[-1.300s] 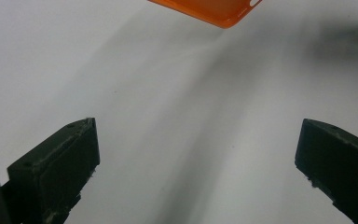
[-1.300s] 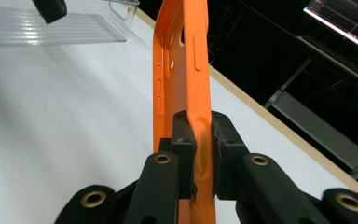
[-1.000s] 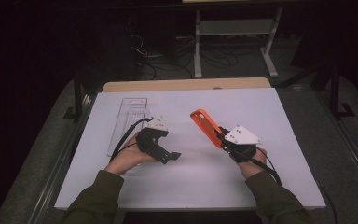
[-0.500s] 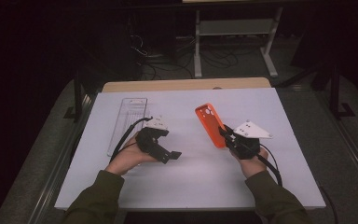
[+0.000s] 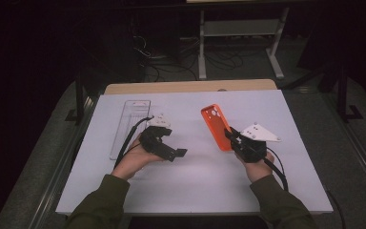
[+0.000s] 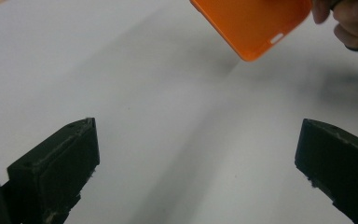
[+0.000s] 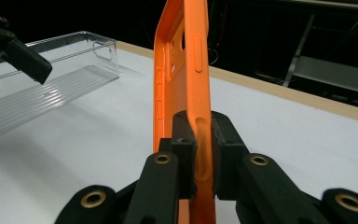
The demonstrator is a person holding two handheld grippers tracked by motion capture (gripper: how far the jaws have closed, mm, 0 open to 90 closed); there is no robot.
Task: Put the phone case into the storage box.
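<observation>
The right hand-held gripper (image 5: 229, 137) is clenched on the edge of the orange phone case (image 5: 216, 125), its pads pinching the rim near one end, as the right gripper view shows (image 7: 200, 154). Against a second ago the case has swung: then it lay angled with its far end pointing far-left and its narrow side to the camera, and now its broad back with the camera cut-out faces up, held off the white worktop (image 5: 195, 191) right of centre. The left hand-held gripper (image 5: 176, 153) sits released, jaws wide apart with nothing between them (in its own view the case's near corner hangs ahead of it (image 6: 256, 28)). The clear plastic tray (image 5: 129, 125) lies untouched at the far left. My reading: the case has been turned to present it, probably for a hand-over or for placing in the tray.
</observation>
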